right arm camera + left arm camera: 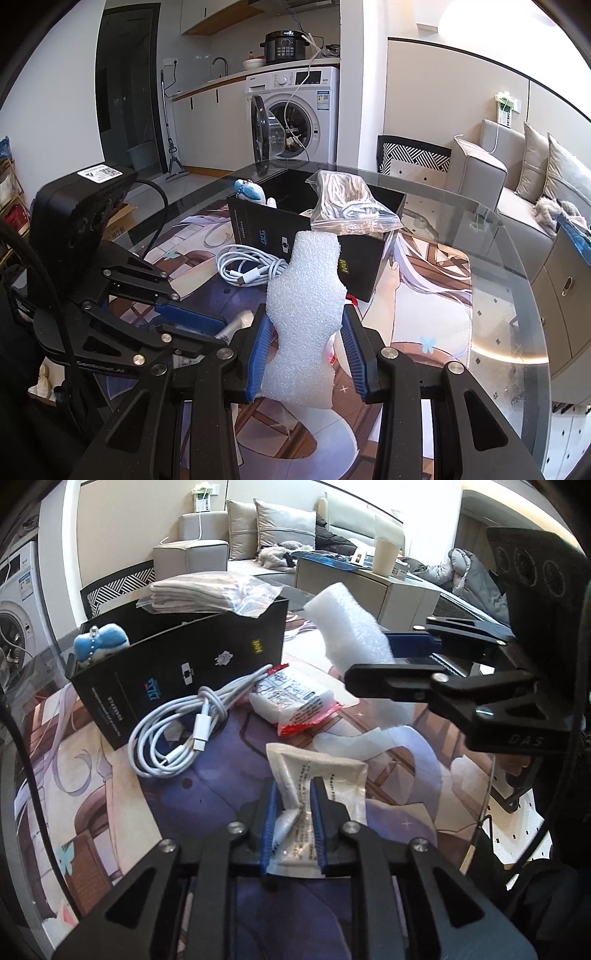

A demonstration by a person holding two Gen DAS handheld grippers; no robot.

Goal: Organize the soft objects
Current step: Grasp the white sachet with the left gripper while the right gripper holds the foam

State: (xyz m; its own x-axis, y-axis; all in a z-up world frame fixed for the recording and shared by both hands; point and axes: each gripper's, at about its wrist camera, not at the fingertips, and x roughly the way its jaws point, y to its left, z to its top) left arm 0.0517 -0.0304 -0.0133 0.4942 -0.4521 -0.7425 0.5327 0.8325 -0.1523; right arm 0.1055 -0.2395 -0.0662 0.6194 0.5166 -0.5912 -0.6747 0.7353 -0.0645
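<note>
My left gripper [293, 823] is shut on a white printed sachet [317, 775] and holds it just above the printed mat. My right gripper [306, 339] is shut on a white foam sheet [306, 295], held upright in front of the black box [365, 266]; the sheet also shows in the left wrist view [351, 635]. The black box [177, 679] holds a blue and white plush toy [99, 642] and a bagged grey cloth [207, 590]. A coiled white cable [177, 727] and a red-edged packet [295, 701] lie on the mat beside the box.
The printed mat [424, 317] covers a round glass table [517, 332]. A sofa with cushions [258, 528] and a low cabinet with a paper cup [386, 557] stand behind. A washing machine [295, 114] with its door open is beyond the table.
</note>
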